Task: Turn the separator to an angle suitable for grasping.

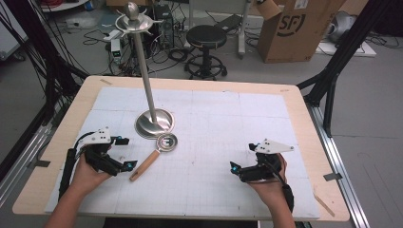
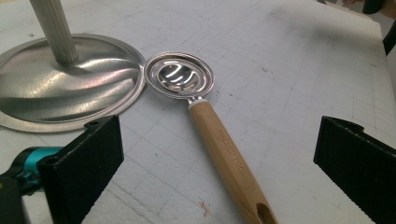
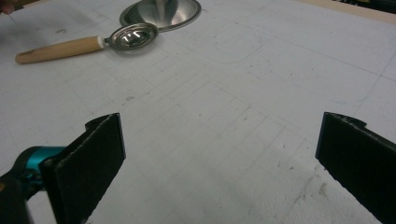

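A metal strainer spoon with a wooden handle [image 1: 148, 162] [image 2: 227, 155] [image 3: 65, 47] lies flat on the white mat, its bowl beside the round base of a tall steel stand [image 1: 153, 123] [image 2: 56, 84] [image 3: 161, 11]. My left gripper [image 1: 124, 153] [image 2: 217, 172] is open at the mat's left, and the spoon's handle lies on the mat between its spread jaws, untouched. At the mat's right my right gripper [image 1: 242, 157] [image 3: 219, 170] is open over bare mat, nothing between its jaws.
The stand's pole rises to a hooked top [image 1: 133, 19] over the table's back left. The white gridded mat [image 1: 228, 128] covers most of the wooden table [image 1: 304, 118]. Behind the table stand a black stool [image 1: 206, 45], a cardboard box [image 1: 294, 28] and floor cables.
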Demonstrator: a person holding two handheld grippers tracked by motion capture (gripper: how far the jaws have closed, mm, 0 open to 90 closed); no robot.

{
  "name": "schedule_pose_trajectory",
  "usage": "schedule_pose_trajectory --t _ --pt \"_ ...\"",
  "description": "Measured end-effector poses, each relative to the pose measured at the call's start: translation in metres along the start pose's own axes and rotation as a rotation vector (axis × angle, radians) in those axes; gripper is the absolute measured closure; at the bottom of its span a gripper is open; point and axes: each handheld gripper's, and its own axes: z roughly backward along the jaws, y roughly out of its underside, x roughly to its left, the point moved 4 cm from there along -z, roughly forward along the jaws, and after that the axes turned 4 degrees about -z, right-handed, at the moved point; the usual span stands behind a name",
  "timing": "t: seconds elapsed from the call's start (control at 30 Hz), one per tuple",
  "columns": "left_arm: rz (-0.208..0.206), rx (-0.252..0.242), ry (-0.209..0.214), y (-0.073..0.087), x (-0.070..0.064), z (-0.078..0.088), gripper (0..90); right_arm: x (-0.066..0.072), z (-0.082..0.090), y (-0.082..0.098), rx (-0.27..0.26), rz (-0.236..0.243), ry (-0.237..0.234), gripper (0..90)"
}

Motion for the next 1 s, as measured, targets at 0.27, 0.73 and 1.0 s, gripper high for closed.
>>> schedule_pose_trajectory --t 0.27,0.73,1.0 --pt "-0.015 0.081 0.003 -0.001 -0.009 -0.020 2.0 -0.001 -0.002 0.002 0.019 0.014 0.010 0.0" --pt "-0.031 0.213 -0.029 0.009 -0.012 -0.039 17.8 0.000 -0.005 0.005 0.039 0.019 0.017 0.0" --pt "-0.049 0.254 -0.024 0.012 -0.014 -0.042 35.2 0.000 -0.006 0.006 0.050 0.023 0.021 0.0"
